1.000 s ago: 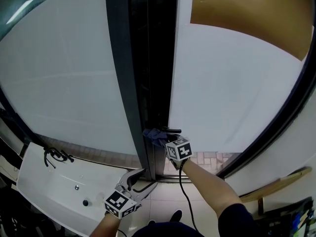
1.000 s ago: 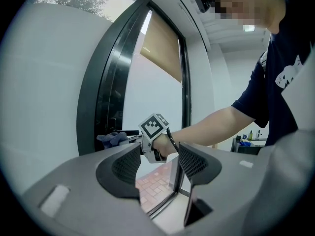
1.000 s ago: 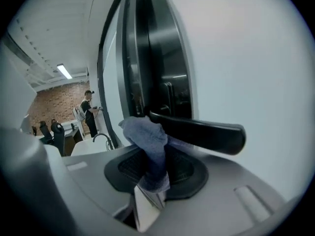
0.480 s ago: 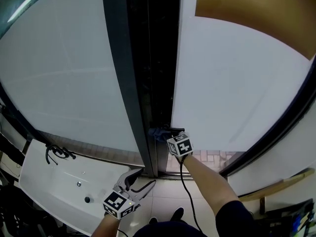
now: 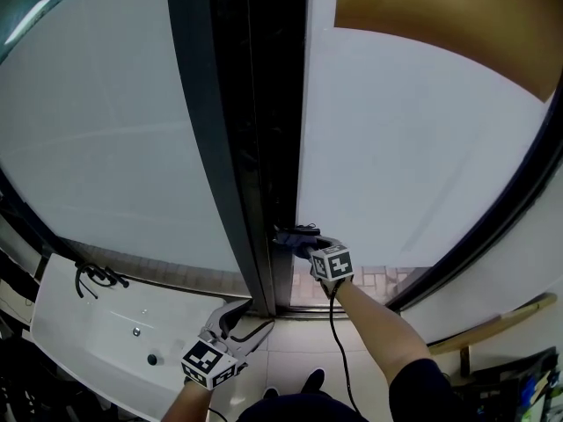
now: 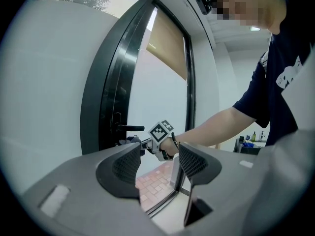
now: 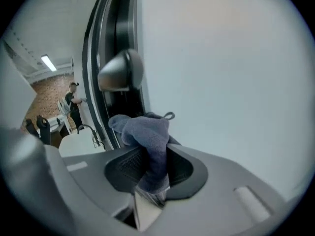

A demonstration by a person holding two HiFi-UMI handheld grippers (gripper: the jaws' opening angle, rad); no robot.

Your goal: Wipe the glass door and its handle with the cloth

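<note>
Hanging bunched from the closed jaws of the right gripper (image 7: 150, 167), the grey-blue cloth (image 7: 147, 134) is sitting just below the handle (image 7: 120, 73), close to its dark lever, though I cannot tell whether it is touching. The handle step is looking under way. The glass door (image 5: 413, 156) beside the handle is showing no streaks or wet marks, so how much is wiped cannot be judged. The left gripper (image 6: 155, 162) is hovering low and left of the handle, jaws apart with nothing between them. Farther left of the handle, a white basin (image 5: 79, 328) is carrying a dark tap-like fitting (image 5: 97, 277); anything else in it is too small to tell.
</note>
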